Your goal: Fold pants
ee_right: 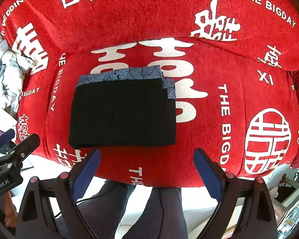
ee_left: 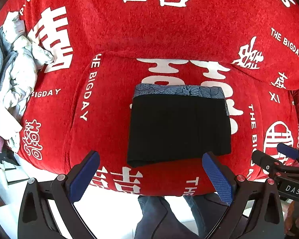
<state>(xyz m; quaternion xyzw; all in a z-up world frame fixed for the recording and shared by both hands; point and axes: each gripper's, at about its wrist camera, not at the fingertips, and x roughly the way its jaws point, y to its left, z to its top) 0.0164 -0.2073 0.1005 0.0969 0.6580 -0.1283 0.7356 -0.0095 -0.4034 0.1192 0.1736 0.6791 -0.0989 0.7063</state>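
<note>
The pants (ee_left: 179,127) are lying folded into a compact dark rectangle on the red seat cushion (ee_left: 113,107), near its front edge and roughly midway between its left and right sides. A blue patterned band (ee_left: 179,90) is showing along the far edge of the bundle, and a thick rounded fold is facing the front edge of the cushion.

Both tools are being held spread wide, with nothing between the blue pads. The left gripper (ee_left: 151,177) is being hovered just short of the bundle's near edge, apart from the cloth. The right gripper (ee_right: 147,173) is being held likewise before the near edge, not touching it. A heap of pale laundry (ee_left: 16,73) is lying at the far left of the couch.

The folding is being judged as finished or nearly so. The cloth is being judged as soft, light and limp, so layers are likely to slide apart if only the top one is pinched. If the bundle is to be lifted or folded again, hold is best being taken at the thick near fold, at its two corners, with all layers being caught together.
</note>
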